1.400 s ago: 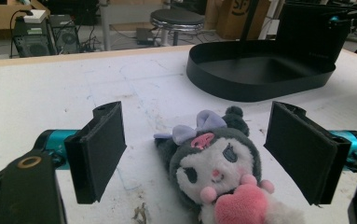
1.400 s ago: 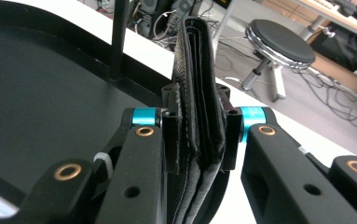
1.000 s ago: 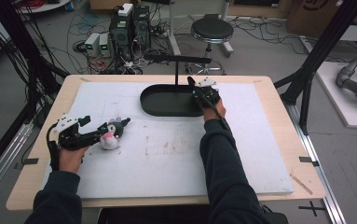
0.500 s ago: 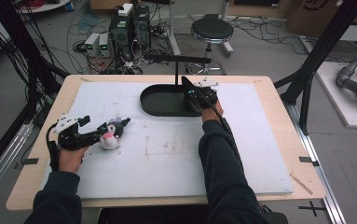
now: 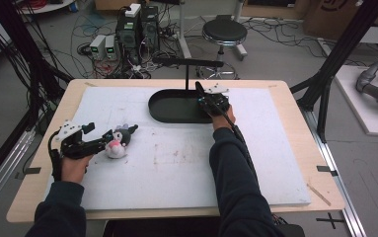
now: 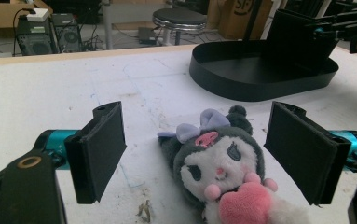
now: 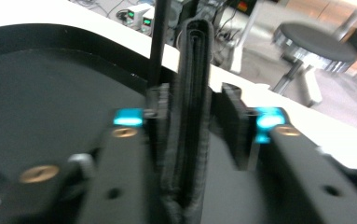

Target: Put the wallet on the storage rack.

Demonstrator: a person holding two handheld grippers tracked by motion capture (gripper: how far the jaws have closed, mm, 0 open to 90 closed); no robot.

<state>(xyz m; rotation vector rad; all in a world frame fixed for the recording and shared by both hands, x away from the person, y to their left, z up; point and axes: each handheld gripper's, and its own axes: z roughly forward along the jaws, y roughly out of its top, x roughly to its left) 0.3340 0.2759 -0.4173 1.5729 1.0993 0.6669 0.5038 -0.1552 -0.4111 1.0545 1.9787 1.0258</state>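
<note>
**Wallet Upright in the Tray, Plush Toy Between Spread Fingers**

The right gripper [image 5: 204, 96] stood over the right end of the black oval tray [image 5: 169, 109] at the far side of the desk [image 5: 295, 123]. Between its fingers [image 7: 160, 116] stood a black folded wallet [image 7: 192, 93], on edge and upright, its lower end in the tray. The fingers had just been opening; in the right gripper view a narrow gap showed between the wallet and the finger on the right, while the finger on the left sat close against it, and whether that one touched could not be told. A thin black post [image 5: 186, 81] rose from the tray just behind the wallet and carried a horizontal bar.

The left gripper [image 5: 108, 140] lay low on the white mat [image 5: 176, 168] near the desk's left edge, its fingers [image 6: 99, 149] spread wide. A small plush toy [image 6: 218, 170] lay between them, touching neither: a dark hood, white face, lilac bow and a pink heart at its chest.

No brand or writing could be read on the wallet, tray or toy. A cardboard box far behind bore partial letters, too cut off to make out.
</note>
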